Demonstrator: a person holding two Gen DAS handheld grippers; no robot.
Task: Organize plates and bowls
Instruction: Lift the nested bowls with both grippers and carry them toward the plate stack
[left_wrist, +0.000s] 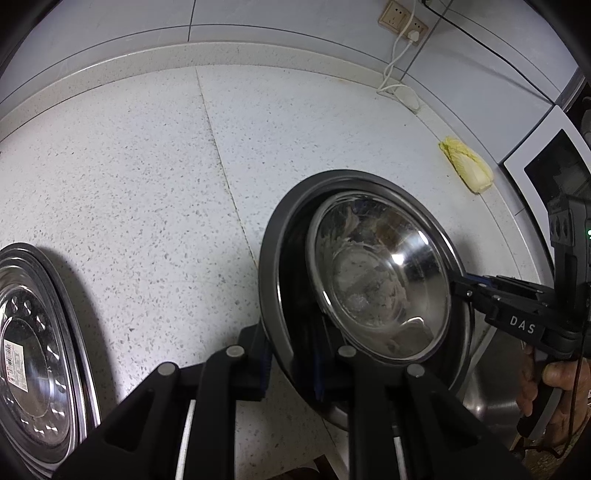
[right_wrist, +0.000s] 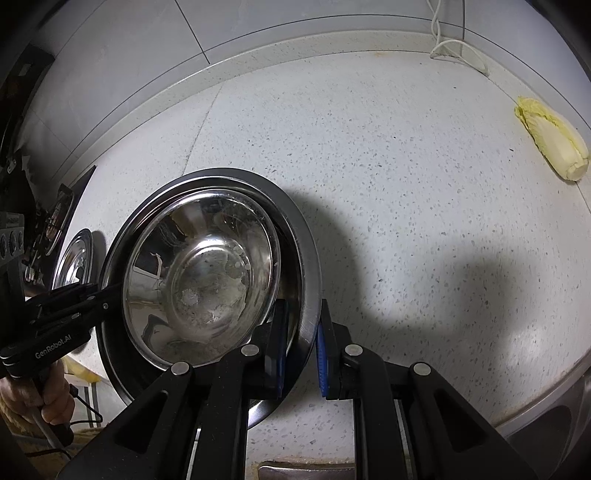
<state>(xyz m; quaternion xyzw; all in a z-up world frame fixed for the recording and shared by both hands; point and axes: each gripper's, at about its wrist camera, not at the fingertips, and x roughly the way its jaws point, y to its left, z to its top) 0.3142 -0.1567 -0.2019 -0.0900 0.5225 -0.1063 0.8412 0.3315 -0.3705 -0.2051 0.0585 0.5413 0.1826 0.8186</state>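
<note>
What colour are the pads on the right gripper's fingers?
Blue pads, clearest in the right wrist view.

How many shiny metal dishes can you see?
3. A bowl sits inside a big plate, held on both sides by tongs. Another plate with a sticker lies apart on the counter, far left. More could be hidden underneath.

Dim, sharp fisheye views; hard shadows on the countertop (right_wrist: 406, 184), edges vignetted.

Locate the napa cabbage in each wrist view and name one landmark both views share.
Left wrist: cabbage lies right of centre on the counter, beyond the nested bowls.
Right wrist: cabbage lies at the upper right edge.
Shared landmark: the white coiled cable by the back wall.
</note>
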